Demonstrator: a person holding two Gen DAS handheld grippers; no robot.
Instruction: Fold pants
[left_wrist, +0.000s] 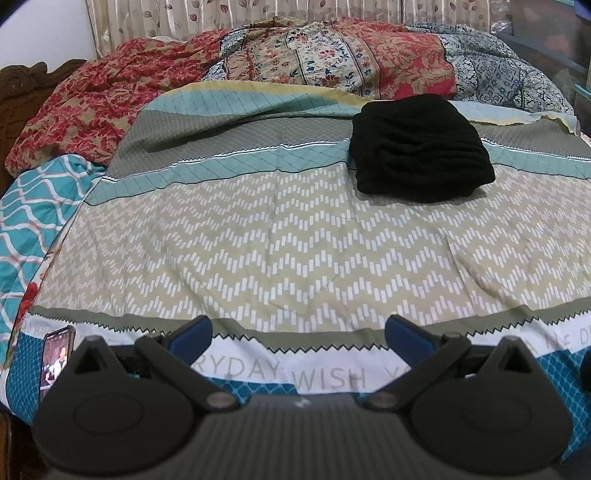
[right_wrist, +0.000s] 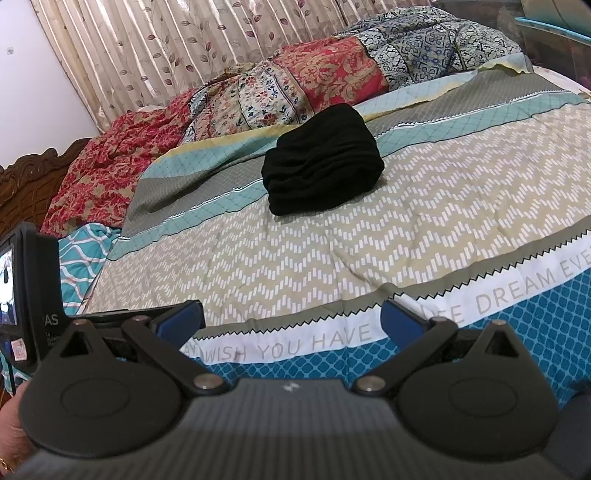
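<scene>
Black pants (left_wrist: 421, 147) lay folded in a thick bundle on the bed's patterned sheet (left_wrist: 258, 236)
Left gripper (left_wrist: 298, 328) and right gripper (right_wrist: 291, 314) hovered over the near edge, well apart from the pants, fingers spread wide and holding nothing; a phone (left_wrist: 57, 360) lay at the left

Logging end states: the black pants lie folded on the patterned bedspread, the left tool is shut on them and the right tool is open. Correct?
Not quite. The left tool is open and holds nothing, as the left wrist view shows. The folded black pants lie on the patterned bedspread, and the right tool is open.
</scene>
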